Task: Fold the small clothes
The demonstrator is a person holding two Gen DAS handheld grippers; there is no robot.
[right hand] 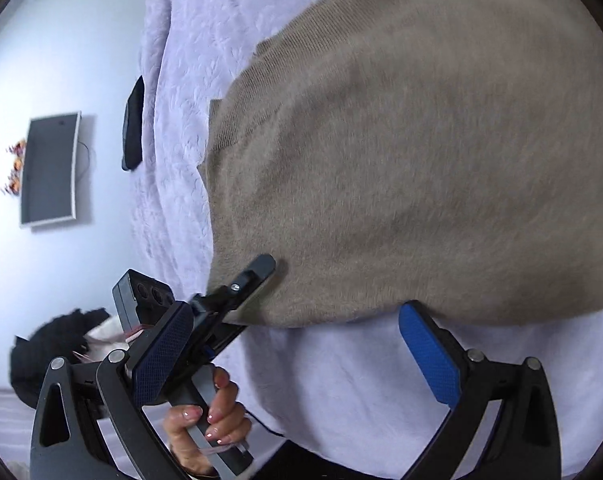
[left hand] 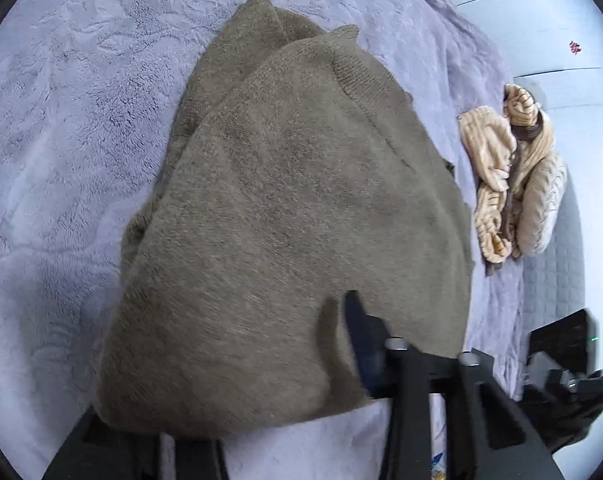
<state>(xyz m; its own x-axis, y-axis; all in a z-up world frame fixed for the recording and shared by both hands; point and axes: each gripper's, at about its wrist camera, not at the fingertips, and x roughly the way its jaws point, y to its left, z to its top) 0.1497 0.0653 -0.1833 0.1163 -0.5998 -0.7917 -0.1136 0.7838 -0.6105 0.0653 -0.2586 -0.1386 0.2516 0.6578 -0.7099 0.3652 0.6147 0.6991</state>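
A taupe knitted sweater (left hand: 293, 184) lies folded on a lilac plush blanket (left hand: 61, 140). My left gripper (left hand: 301, 320) is at its near edge. One blue-padded finger (left hand: 355, 332) rests on top of the knit and the other is hidden under it. In the right wrist view the left gripper (right hand: 253, 292) is shut on the sweater (right hand: 421, 160) at its lower left corner, with the cloth pinched between the jaws and a person's hand (right hand: 209, 412) on the handle. My right gripper (right hand: 297, 352) stands open just short of the sweater's near edge, with only blanket (right hand: 341, 380) between its pads.
A heap of beige striped clothes (left hand: 509, 168) lies at the blanket's right edge beside a white quilted surface (left hand: 553, 272). A flat black item (right hand: 133, 124) sits on the blanket's far left. Beyond are a wall screen (right hand: 49, 168) and a dark cloth (right hand: 49, 352).
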